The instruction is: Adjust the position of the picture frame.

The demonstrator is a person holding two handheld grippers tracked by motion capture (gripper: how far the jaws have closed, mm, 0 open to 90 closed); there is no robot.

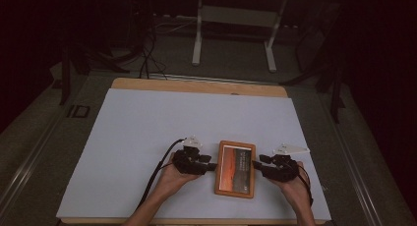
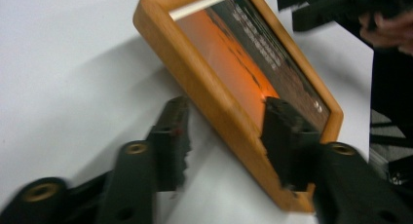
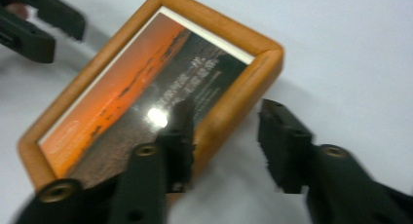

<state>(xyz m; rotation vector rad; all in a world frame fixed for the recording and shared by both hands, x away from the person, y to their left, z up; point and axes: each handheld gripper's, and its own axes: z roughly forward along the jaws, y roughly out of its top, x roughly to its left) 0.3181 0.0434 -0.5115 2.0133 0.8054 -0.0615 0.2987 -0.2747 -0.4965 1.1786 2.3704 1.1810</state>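
Subject of work: a wooden picture frame (image 1: pixel 235 168) lying flat, picture side up, on the white sheet (image 1: pixel 147 132) that covers the counter (image 1: pixel 196 86). It sits toward the near edge, slightly right of centre, long sides running away from the person. Its picture shows an orange and dark scene with lines of pale print; the print is too small to read.

Left gripper (image 1: pixel 210 166): positioned at the frame's left long side, held in the person's left hand (image 1: pixel 172 179). In the left gripper view (image 2: pixel 226 136) the jaws stand apart and straddle the frame's wooden rail: one jaw lies over the glass, the other rests outside the rail above the white sheet. There is a visible gap between the outer jaw and the wood, so the rail is bracketed but not clamped.

Right gripper (image 1: pixel 258 164): positioned at the frame's right long side, held in the right hand (image 1: pixel 295 186). In the right gripper view (image 3: pixel 229 136) the jaws are likewise spread, one over the glass near a bright reflection, the other outside the rail with clear sheet showing between it and the wood. No grip is established.

Both grippers face each other across the frame, cables trailing back toward the person
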